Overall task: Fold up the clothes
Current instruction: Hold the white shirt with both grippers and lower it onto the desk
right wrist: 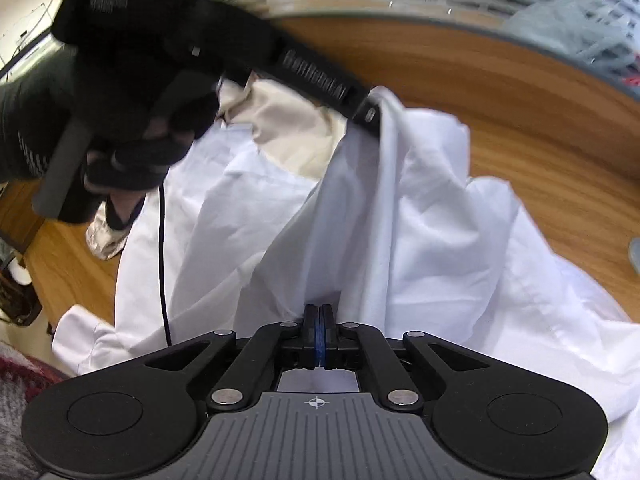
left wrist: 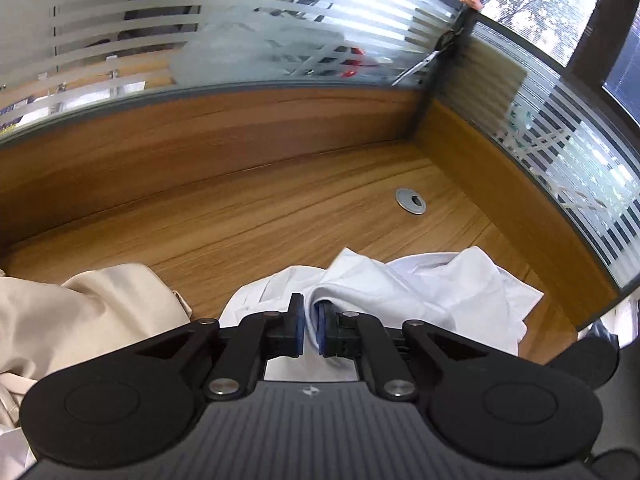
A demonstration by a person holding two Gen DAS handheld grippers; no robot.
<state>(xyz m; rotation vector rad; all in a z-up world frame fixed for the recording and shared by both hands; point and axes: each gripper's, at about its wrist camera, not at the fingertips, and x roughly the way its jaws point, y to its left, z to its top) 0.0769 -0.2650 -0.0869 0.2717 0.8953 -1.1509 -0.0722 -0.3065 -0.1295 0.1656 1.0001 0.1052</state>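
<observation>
A white shirt (left wrist: 440, 292) lies crumpled on the wooden desk (left wrist: 280, 220). A fold of it sits between the blue pads of my left gripper (left wrist: 310, 304), whose jaws are nearly together, and drapes over the right finger. In the right wrist view the shirt (right wrist: 440, 220) spreads wide, and a ridge of it hangs up to the left gripper's tip (right wrist: 370, 114), which a gloved hand (right wrist: 132, 120) holds. My right gripper (right wrist: 319, 310) is shut on a thin layer of the same shirt near its lower part.
A beige garment (left wrist: 80, 312) lies left of the shirt and partly under it (right wrist: 288, 128). A metal cable grommet (left wrist: 411, 201) is set in the desk behind. Wooden panels with striped glass (left wrist: 240, 40) wall the back and right. A black cable (right wrist: 162, 260) dangles over the shirt.
</observation>
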